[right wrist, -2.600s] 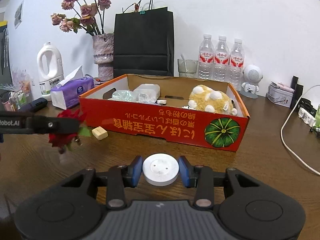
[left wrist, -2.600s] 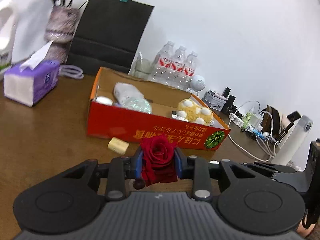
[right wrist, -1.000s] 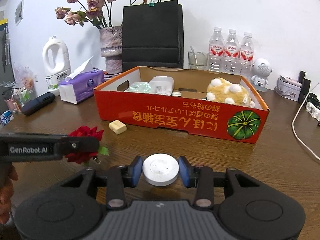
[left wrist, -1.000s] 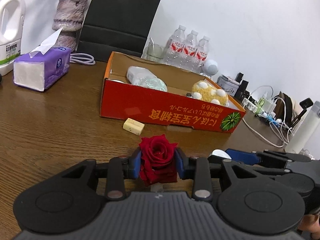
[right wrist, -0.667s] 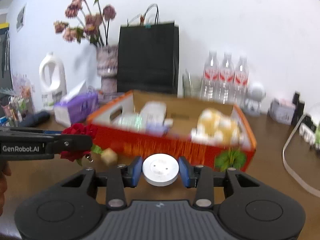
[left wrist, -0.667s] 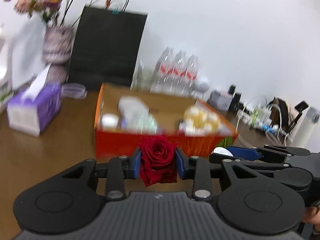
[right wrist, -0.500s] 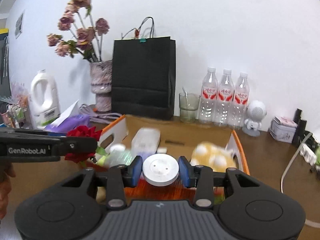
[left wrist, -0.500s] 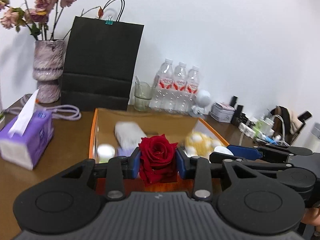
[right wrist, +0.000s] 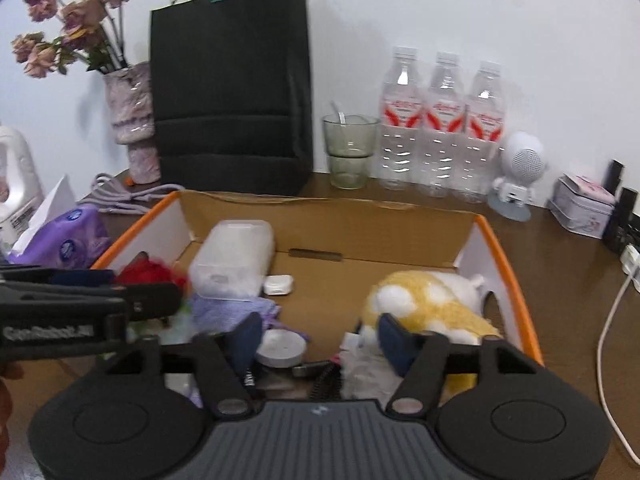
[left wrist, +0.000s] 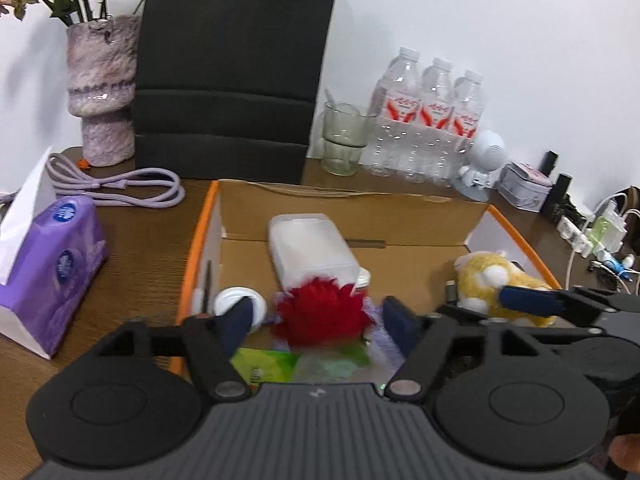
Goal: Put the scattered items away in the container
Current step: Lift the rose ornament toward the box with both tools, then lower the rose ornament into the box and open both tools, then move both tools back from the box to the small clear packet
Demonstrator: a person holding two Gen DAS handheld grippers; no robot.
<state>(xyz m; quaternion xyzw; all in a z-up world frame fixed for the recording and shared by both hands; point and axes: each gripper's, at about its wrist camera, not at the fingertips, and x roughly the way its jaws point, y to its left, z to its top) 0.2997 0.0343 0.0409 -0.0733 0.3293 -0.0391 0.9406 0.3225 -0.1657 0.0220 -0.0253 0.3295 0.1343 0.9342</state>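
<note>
- Counted: one cardboard box (right wrist: pixel 502 248) with orange rims, three water bottles (right wrist: pixel 442 128) in a row behind it, one glass (right wrist: pixel 350 152), one black paper bag (right wrist: pixel 230 84), one vase (right wrist: pixel 134 120) of dried flowers, one purple tissue pack (left wrist: pixel 52 268), one small white robot figure (right wrist: pixel 518 168) and one little tin (right wrist: pixel 584 204).
- Inside the box: one red rose (left wrist: pixel 322 316), one white round disc (right wrist: pixel 280 348), one clear plastic case (right wrist: pixel 234 256), one yellow plush toy (right wrist: pixel 432 304) with white spots, one small white earbud-type case (right wrist: pixel 278 284).
- The left gripper (left wrist: pixel 318 320) hangs over the box's left part, jaws spread wide and holding nothing; the rose sits between the open fingers but apart from both (its outline is motion-blurred), resting on the clutter below, in front of the plastic case.
- The right gripper (right wrist: pixel 318 338) is over the box's near middle, jaws likewise wide apart and empty; the disc lies flat on the box floor just inside its left finger (right wrist: pixel 246 340).
- The rose is a full, deep-red bloom with green leaves under it; the disc is plain white with tiny dots on top.
</note>
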